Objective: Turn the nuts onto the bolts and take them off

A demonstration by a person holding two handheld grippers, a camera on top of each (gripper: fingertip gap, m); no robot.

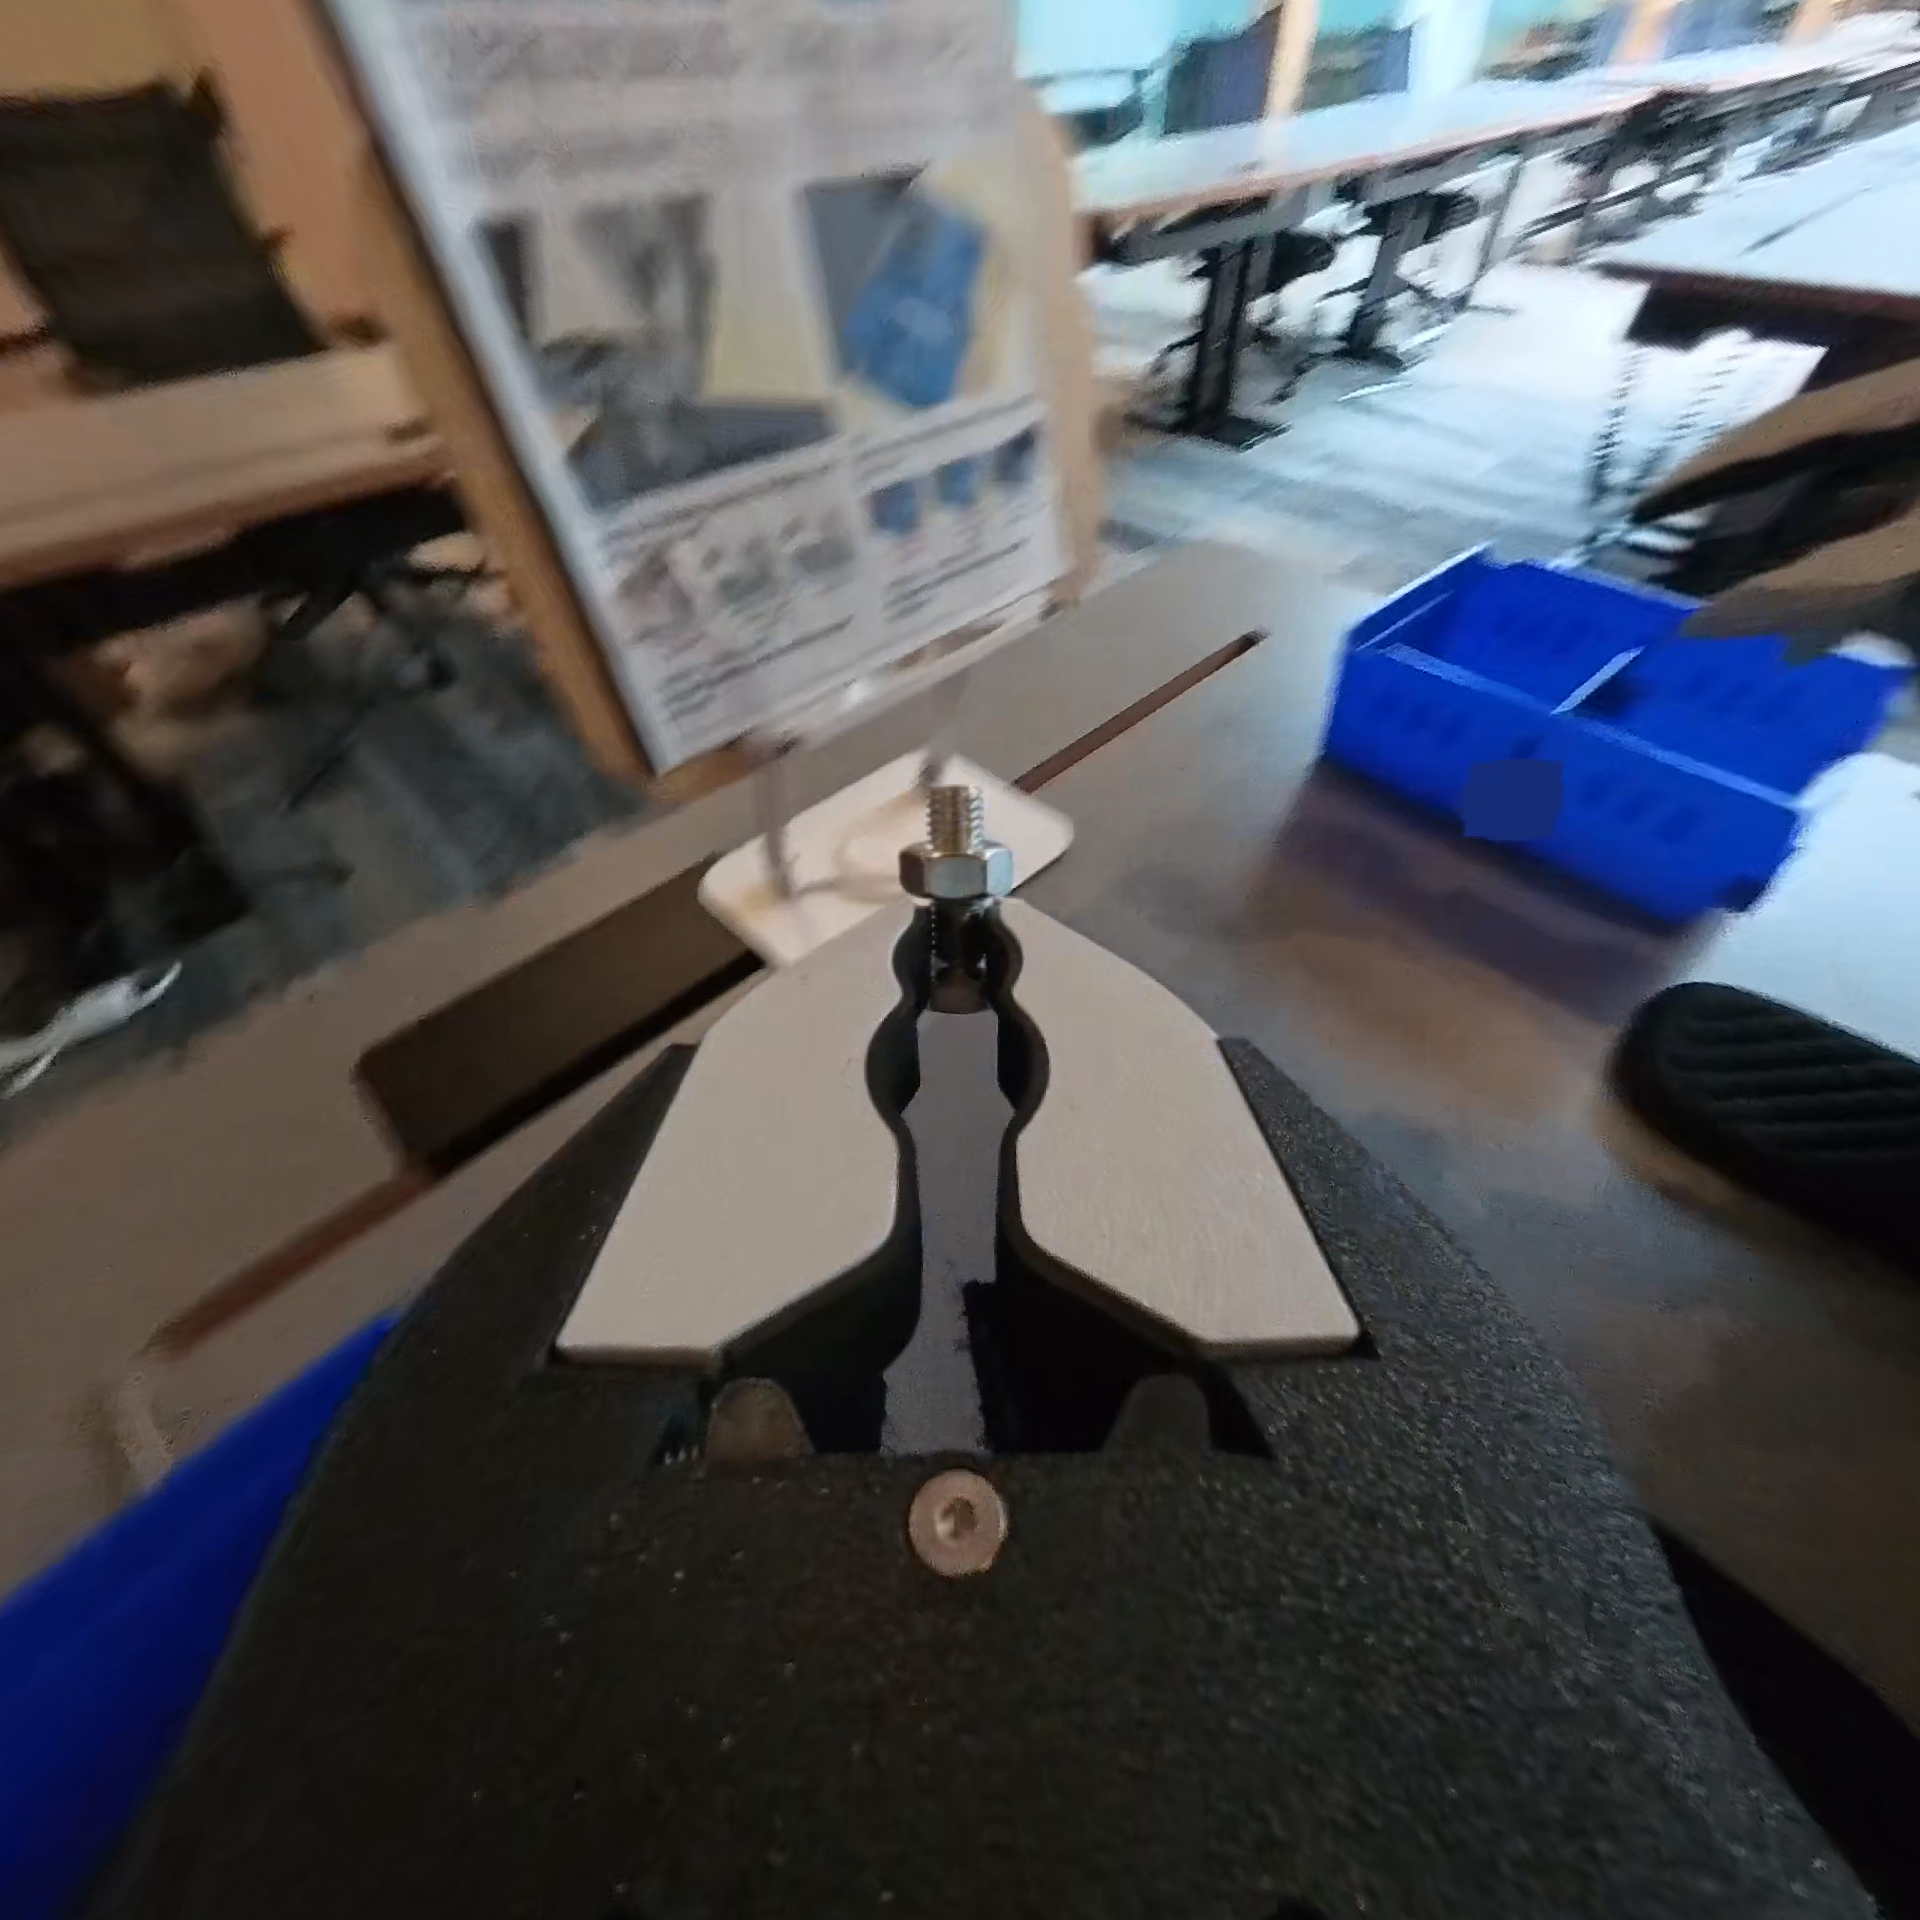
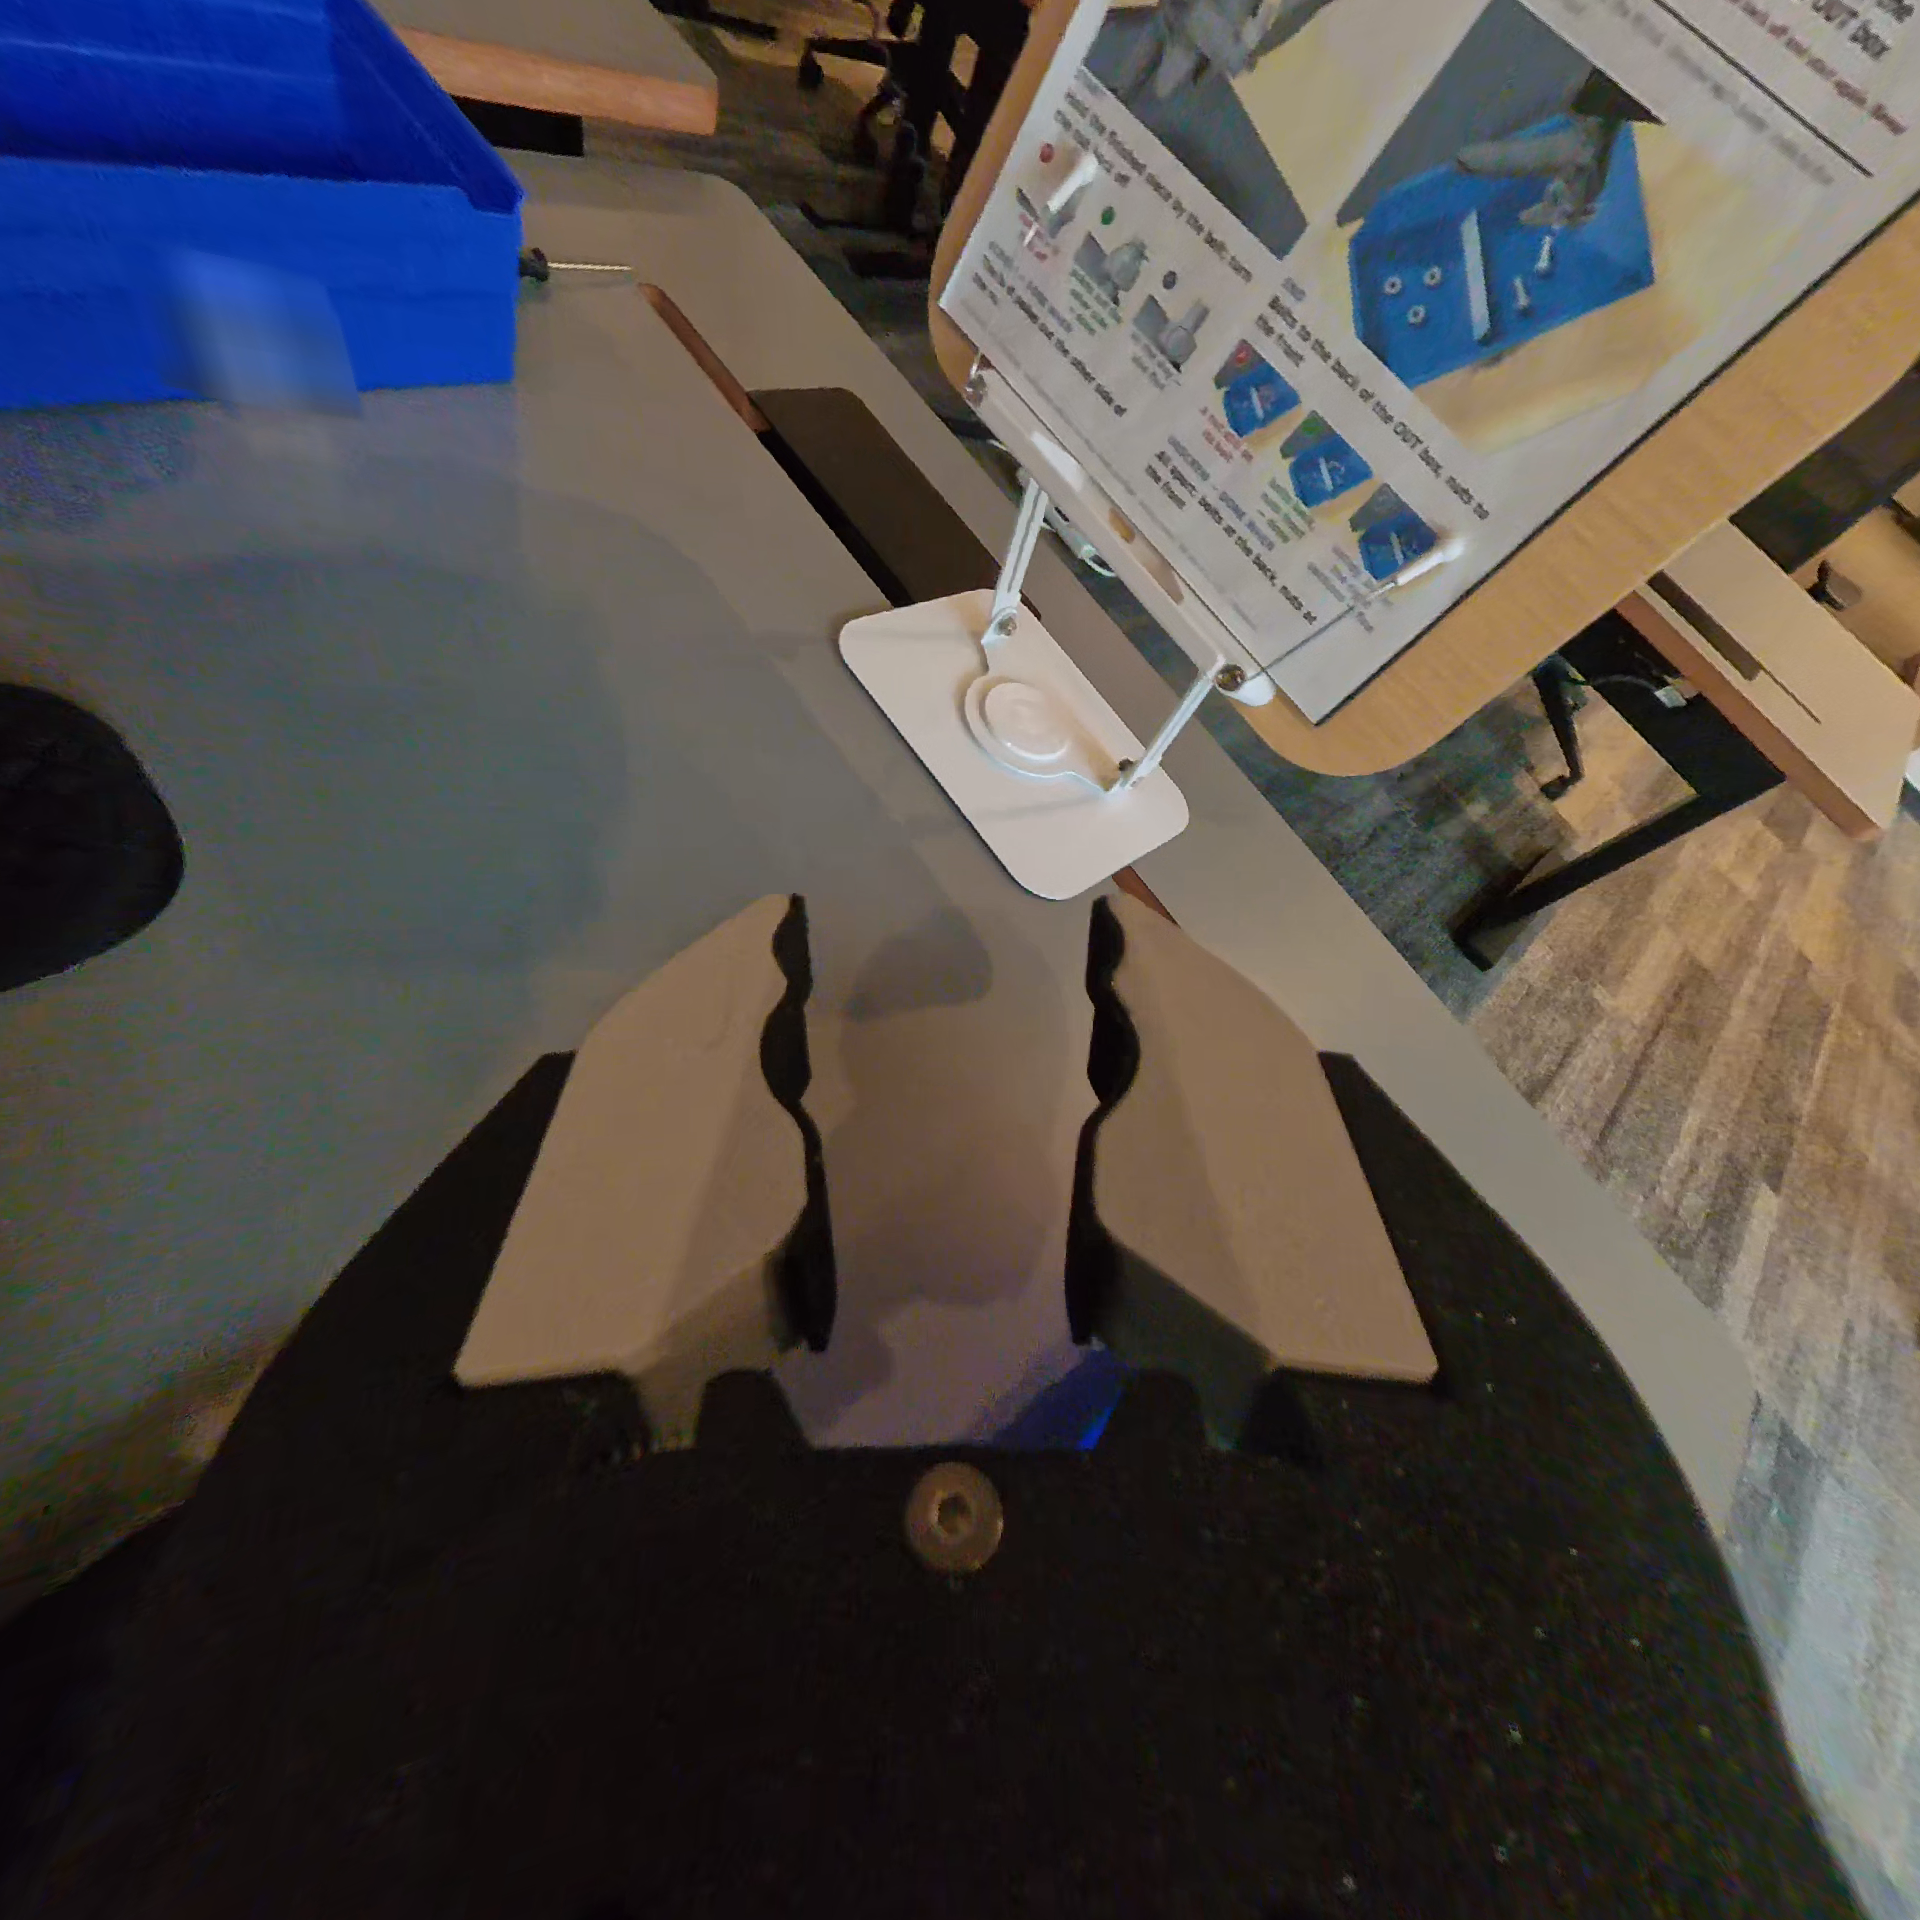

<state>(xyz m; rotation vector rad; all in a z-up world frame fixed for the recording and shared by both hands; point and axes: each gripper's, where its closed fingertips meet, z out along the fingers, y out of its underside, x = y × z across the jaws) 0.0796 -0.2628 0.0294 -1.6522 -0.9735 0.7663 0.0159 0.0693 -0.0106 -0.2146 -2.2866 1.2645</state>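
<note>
In the left wrist view my left gripper (image 1: 954, 961) is shut on the lower shank of a silver bolt (image 1: 948, 812), which stands upright beyond the fingertips. A silver hex nut (image 1: 954, 871) sits on the bolt just above the tips, with bare thread showing above it. In the right wrist view my right gripper (image 2: 945, 935) is open and empty, held above the grey table (image 2: 416, 727). Neither bolt nor nut shows in the right wrist view.
A blue divided bin (image 1: 1579, 727) stands at the right on the table, and shows at the top left in the right wrist view (image 2: 260, 260). A white stand (image 2: 1013, 743) holds an instruction sheet (image 2: 1403, 312) at the table's far edge. A black ribbed object (image 1: 1777, 1101) lies at the right.
</note>
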